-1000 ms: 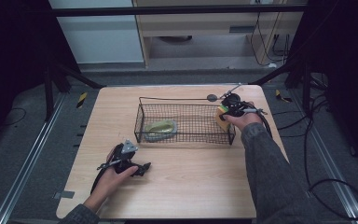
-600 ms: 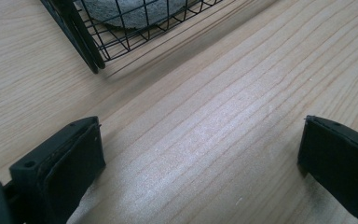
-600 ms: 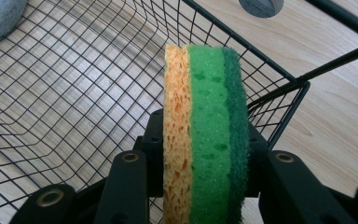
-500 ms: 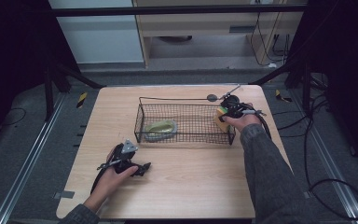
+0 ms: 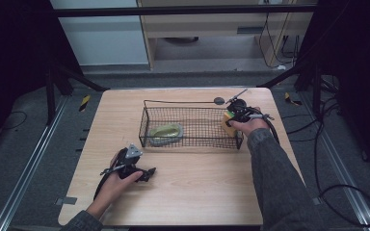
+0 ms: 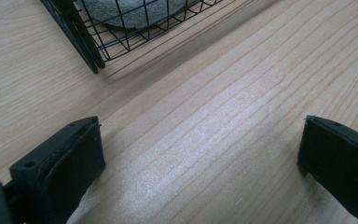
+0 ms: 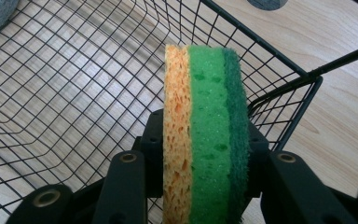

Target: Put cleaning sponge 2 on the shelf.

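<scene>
The right gripper (image 7: 205,154) clamps a sponge (image 7: 206,135) over the basket (image 5: 191,142) and should lower before releasing; the left gripper (image 6: 200,154) rests open on the table (image 5: 197,192).

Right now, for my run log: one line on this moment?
right gripper: shut on sponge | above basket corner | left gripper: open, on table

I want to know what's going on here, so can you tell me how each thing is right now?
Sponge: held on edge, squeezed between the jaws over the basket's end.
Right gripper: shut on the sponge.
Left gripper: open, nothing between its jaws, low over the table.
Basket: upright on the table, open on top.
Grey-green pad: lying flat in the basket.
</scene>
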`<state>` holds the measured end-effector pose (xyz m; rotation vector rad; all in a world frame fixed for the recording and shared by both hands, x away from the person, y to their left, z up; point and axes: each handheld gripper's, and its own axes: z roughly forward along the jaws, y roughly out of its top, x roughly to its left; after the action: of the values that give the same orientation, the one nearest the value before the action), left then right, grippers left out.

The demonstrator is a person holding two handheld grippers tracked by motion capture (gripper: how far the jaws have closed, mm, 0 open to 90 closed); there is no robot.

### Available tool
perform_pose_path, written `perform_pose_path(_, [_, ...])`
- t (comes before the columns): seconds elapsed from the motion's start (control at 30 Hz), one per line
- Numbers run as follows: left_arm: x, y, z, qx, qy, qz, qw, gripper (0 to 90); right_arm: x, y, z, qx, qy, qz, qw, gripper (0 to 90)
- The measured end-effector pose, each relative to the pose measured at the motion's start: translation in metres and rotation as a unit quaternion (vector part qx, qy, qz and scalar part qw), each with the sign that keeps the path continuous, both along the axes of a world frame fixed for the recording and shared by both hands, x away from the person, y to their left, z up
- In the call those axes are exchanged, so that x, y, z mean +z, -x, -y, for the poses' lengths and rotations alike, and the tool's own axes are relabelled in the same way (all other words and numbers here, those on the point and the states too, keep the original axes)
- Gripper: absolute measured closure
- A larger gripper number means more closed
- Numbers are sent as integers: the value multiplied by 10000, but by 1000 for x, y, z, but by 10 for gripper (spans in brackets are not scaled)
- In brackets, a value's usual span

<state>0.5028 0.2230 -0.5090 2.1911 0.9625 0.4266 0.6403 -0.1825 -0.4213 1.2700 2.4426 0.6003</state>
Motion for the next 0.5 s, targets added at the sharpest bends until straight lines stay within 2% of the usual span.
perform_pose_path(0.5, [0,0,0,-2,-1,1,10000,0,6,5,1,-34,-25,27,10000,557])
